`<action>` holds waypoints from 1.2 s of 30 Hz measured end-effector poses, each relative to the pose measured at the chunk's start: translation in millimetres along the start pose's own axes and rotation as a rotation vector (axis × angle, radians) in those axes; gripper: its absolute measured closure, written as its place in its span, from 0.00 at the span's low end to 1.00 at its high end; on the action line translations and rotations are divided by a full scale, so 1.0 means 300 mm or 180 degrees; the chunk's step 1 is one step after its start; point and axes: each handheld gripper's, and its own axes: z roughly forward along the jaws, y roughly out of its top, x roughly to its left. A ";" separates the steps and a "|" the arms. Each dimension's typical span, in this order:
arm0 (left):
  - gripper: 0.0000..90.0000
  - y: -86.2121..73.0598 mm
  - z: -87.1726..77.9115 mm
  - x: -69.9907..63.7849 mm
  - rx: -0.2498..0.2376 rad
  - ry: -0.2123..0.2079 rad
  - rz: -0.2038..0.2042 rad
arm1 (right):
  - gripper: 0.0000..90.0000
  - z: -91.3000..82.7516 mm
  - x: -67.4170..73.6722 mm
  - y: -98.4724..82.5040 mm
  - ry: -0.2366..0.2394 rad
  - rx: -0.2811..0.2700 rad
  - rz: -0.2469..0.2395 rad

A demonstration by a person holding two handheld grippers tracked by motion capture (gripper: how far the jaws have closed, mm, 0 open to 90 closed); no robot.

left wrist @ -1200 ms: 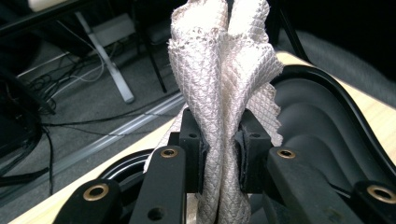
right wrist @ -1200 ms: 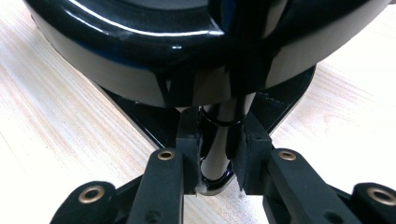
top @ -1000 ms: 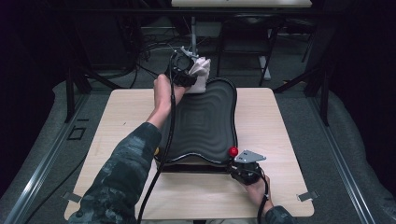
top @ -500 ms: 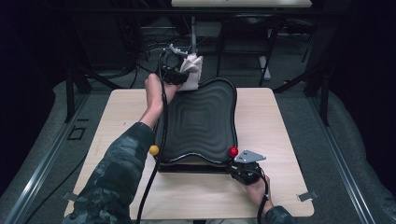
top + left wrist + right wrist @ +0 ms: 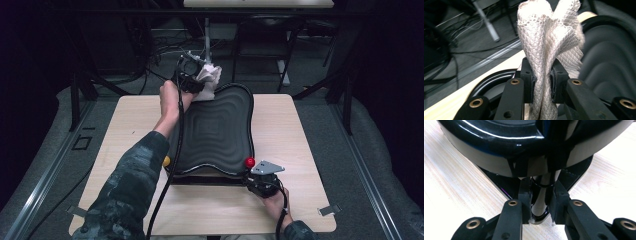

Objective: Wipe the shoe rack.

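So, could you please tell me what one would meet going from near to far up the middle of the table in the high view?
Right hand-held gripper at the near edge → red ball → black ridged tray → white cloth in the left hand-held gripper at the far end.

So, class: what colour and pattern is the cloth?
Off-white cloth with a diamond weave, clearest in the left gripper view.

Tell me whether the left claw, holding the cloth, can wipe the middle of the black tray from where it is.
Probably yes. The left claw grips the cloth at the far rim of the tray, whose ridged middle lies bare. The right claw only clamps the near edge, so nothing blocks a pull back across it.
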 end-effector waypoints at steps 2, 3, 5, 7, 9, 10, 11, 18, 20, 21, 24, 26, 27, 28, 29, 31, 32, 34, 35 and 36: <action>0.85 -0.006 -0.008 0.022 -0.0063 0.0068 -0.0083 | 0.83 0.000 0.000 0.000 -0.0001 0.0001 0.0002; 0.85 -0.010 -0.011 0.030 -0.0071 0.0122 -0.0119 | 0.83 0.000 0.000 0.000 -0.0001 0.0003 0.0002; 0.86 -0.019 -0.016 0.042 -0.0096 0.0307 -0.0162 | 0.83 0.000 -0.001 0.000 0.0002 -0.0001 0.0000; 0.86 -0.028 -0.011 0.056 -0.0076 0.0318 -0.0199 | 0.83 0.000 -0.001 0.000 0.0004 0.0003 0.0001; 0.86 -0.038 0.001 0.061 -0.0035 0.0285 -0.0210 | 0.83 0.000 0.000 0.001 0.0005 0.0006 0.0003; 0.86 -0.045 0.010 0.059 -0.0019 0.0222 -0.0218 | 0.83 0.000 0.000 0.001 0.0004 0.0002 0.0008; 0.86 -0.047 0.016 0.056 0.0010 0.0201 -0.0203 | 0.83 0.000 0.000 0.001 0.0002 0.0002 0.0005; 0.82 -0.064 0.071 0.021 0.0112 0.0115 -0.0190 | 0.83 -0.001 0.001 0.000 0.0000 0.0010 0.0014; 0.82 -0.063 0.076 0.015 0.0103 0.0142 -0.0178 | 0.83 -0.001 0.001 0.000 -0.0002 0.0012 0.0016; 0.82 -0.062 0.077 0.014 0.0110 0.0155 -0.0169 | 0.83 -0.001 0.001 0.000 0.0004 0.0011 0.0012; 0.85 -0.056 0.077 0.011 0.0145 0.0253 -0.0097 | 0.83 -0.001 0.002 0.000 0.0000 0.0009 0.0016; 0.86 -0.054 0.076 0.014 0.0153 0.0308 -0.0061 | 0.83 0.000 0.001 0.000 0.0005 0.0008 0.0013; 0.86 -0.055 0.076 0.018 0.0150 0.0327 -0.0069 | 0.83 0.000 0.002 0.000 0.0003 0.0002 0.0018; 0.86 -0.056 0.076 0.024 0.0142 0.0338 -0.0080 | 0.83 0.000 0.002 0.000 0.0000 0.0003 0.0020; 0.86 -0.057 0.074 0.033 0.0145 0.0359 -0.0083 | 0.83 0.000 0.002 0.000 0.0002 0.0001 0.0021; 0.86 -0.059 0.072 0.045 0.0152 0.0403 -0.0083 | 0.83 0.000 0.002 -0.001 0.0001 0.0001 0.0022; 0.86 -0.060 0.071 0.054 0.0149 0.0428 -0.0091 | 0.83 0.000 0.002 -0.001 0.0003 -0.0001 0.0023; 0.86 -0.063 0.069 0.072 0.0169 0.0450 -0.0107 | 0.83 0.003 0.003 -0.002 0.0016 -0.0032 0.0048; 0.86 -0.064 0.067 0.080 0.0183 0.0470 -0.0093 | 0.83 0.003 0.003 -0.002 0.0016 -0.0032 0.0051; 0.86 -0.065 0.064 0.088 0.0196 0.0501 -0.0090 | 0.83 0.003 0.003 -0.002 0.0018 -0.0034 0.0055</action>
